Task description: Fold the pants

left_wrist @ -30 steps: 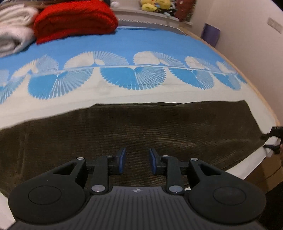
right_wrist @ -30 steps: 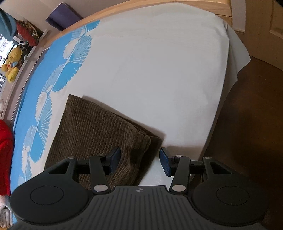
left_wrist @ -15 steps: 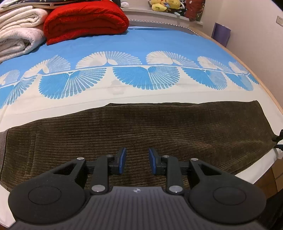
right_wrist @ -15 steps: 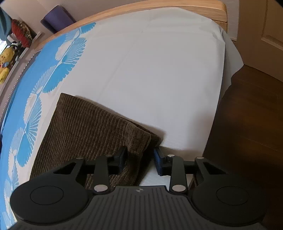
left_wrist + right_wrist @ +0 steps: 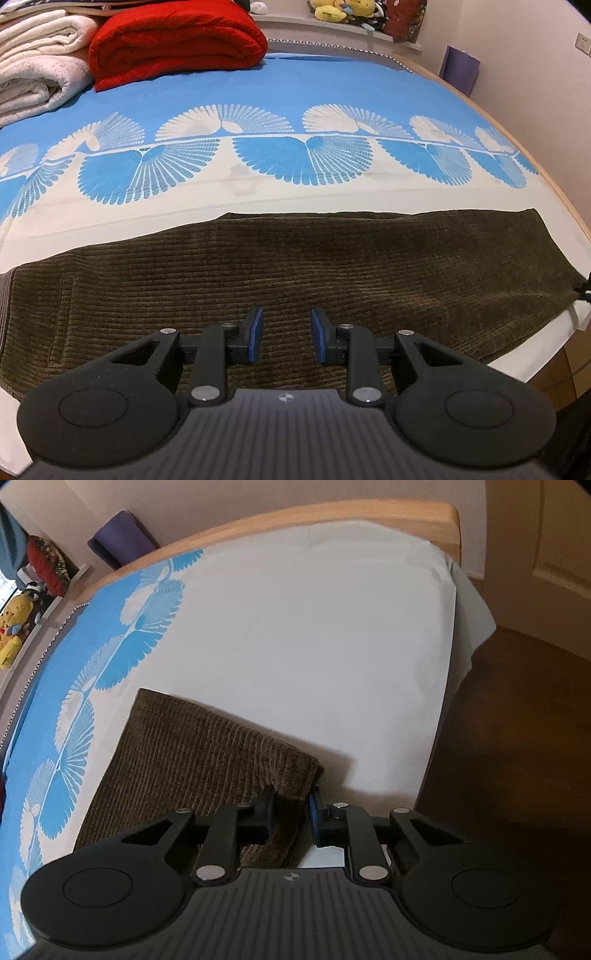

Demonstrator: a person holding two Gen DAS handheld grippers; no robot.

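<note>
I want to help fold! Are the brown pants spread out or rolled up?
Spread out: the brown corduroy pants lie flat and long across the bed sheet, not rolled up.

A bed (image 5: 258, 192) with a blue and white fan-patterned sheet is framed by a light wooden rail (image 5: 332, 517). Folded white (image 5: 33, 66) and red blankets (image 5: 177, 40) are stacked at its far left. Plush toys (image 5: 336, 11) are set on a far ledge. Dark wooden floor (image 5: 517, 738) is seen at right.
</note>
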